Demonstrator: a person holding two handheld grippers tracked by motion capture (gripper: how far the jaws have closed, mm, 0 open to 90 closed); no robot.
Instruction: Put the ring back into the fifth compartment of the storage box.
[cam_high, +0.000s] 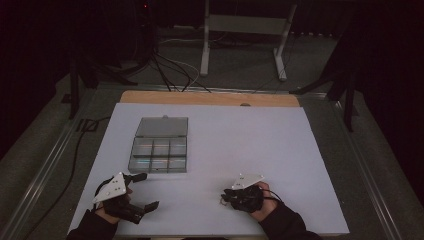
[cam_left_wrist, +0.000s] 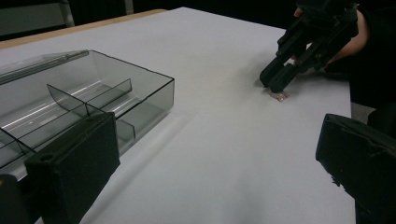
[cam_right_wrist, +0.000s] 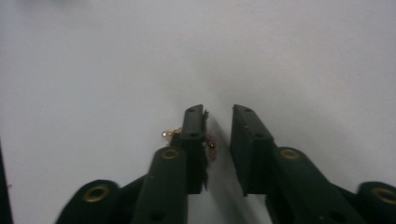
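A clear, smoky plastic compartment box (cam_high: 159, 155) lies on the white table with its lid (cam_high: 162, 126) folded back; its dividers (cam_left_wrist: 88, 100) stand close in the left gripper view. My left gripper (cam_high: 145, 192) rests at the near left, jaws wide open and holding nothing (cam_left_wrist: 215, 172). My right gripper (cam_high: 223, 196) points down at the table, tips (cam_left_wrist: 276, 80) over a tiny gold and pink trinket (cam_left_wrist: 279, 95). In the right gripper view the jaws (cam_right_wrist: 218, 109) stand a narrow gap apart, and the trinket (cam_right_wrist: 170, 134) peeks out beside and under the left jaw.
The white sheet (cam_high: 260, 145) covers the table, with a wooden edge (cam_high: 210, 98) at the far side. Beyond stand a metal table frame (cam_high: 240, 30) and floor cables (cam_high: 170, 70). A cable (cam_high: 75, 155) runs along the table's left side.
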